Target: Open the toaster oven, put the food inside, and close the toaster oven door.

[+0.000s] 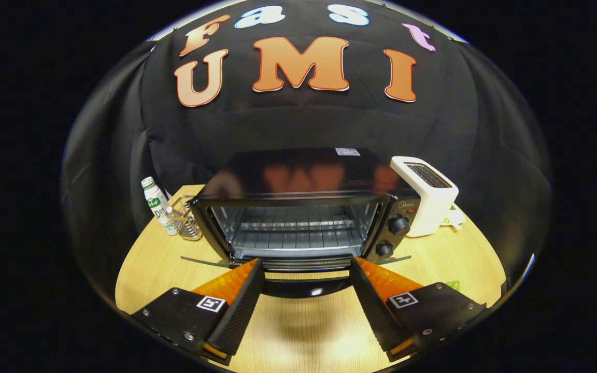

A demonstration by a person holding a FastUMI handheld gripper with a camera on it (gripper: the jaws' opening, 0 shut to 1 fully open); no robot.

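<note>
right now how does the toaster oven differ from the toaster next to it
The toaster oven is black, wide and low; the toaster is white, narrow and upright. The toaster oven opens at the front, its glass door folded down to show a wire rack; the toaster has slots on top. The toaster oven has two knobs on its front panel; none are visible on the toaster. Both stand on the wooden table, beyond the open gripper.
</note>
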